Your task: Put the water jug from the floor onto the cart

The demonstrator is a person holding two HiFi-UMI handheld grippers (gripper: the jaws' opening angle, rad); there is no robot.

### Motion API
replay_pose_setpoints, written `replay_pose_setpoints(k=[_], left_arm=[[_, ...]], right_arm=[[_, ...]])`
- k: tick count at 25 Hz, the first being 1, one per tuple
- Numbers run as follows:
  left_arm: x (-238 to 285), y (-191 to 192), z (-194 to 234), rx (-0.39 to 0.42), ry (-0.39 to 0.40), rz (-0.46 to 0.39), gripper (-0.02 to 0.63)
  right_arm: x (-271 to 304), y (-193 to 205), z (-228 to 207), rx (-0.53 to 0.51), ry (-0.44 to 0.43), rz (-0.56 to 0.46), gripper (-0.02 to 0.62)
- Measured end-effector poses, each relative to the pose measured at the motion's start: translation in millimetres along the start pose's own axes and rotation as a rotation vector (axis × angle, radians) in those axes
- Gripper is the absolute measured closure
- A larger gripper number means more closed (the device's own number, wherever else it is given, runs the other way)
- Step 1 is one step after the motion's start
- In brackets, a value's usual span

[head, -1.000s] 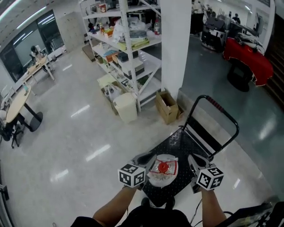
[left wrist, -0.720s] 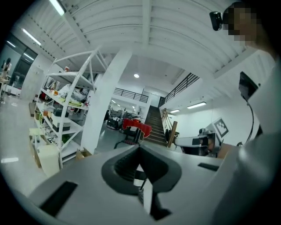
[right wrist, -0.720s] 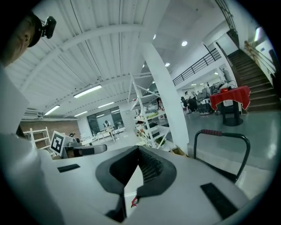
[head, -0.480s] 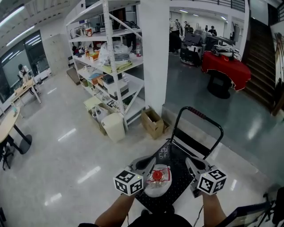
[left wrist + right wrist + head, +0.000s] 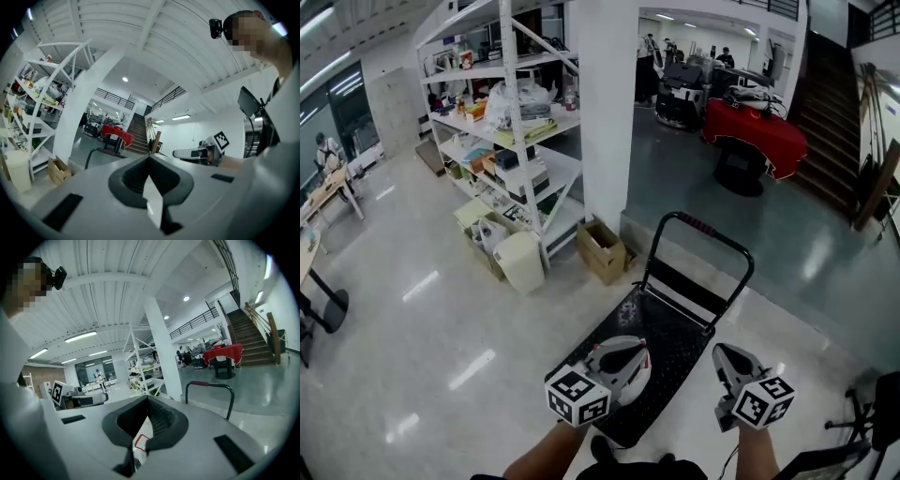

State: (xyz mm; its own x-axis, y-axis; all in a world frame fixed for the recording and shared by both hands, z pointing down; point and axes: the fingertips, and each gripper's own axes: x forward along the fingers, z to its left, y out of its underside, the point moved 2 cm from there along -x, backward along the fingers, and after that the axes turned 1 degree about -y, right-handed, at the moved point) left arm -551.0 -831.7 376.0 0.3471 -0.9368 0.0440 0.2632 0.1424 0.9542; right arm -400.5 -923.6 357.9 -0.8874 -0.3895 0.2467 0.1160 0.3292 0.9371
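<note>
Left tool (image 5: pixel 633 354) and right tool (image 5: pixel 722 356) are both closed, empty. The water jug (image 5: pixel 140 442) seems to stand at the cart's (image 5: pixel 675 323) six o'clock edge, where a stray nudge could topple it off.

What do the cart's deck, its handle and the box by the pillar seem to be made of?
Cart deck: dark, matt, textured; perhaps plastic or coated metal.
Handle: thin black bent tube, probably painted steel.
Box: brown, open flaps, cardboard.

I'm looking steeply down on the cart (image 5: pixel 661 328) from head height; both gripper views face outward and share its handle (image 5: pixel 209 384).
</note>
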Motion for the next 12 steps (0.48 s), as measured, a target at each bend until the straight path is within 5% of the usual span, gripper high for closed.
replay_pose_setpoints(k=[6,12], left_arm=[[8.3,5.0,-86.2,0.025,0.093,0.011,0.604],[24.2,23.3,-199.6,0.067,0.101,0.02,0.604]], right_arm=[[-79.6,2.8,-10.5,-0.011,0.018,-0.063,0.592],[-200.4,15.9,-26.8,-0.064,0.001,-0.075,0.592]])
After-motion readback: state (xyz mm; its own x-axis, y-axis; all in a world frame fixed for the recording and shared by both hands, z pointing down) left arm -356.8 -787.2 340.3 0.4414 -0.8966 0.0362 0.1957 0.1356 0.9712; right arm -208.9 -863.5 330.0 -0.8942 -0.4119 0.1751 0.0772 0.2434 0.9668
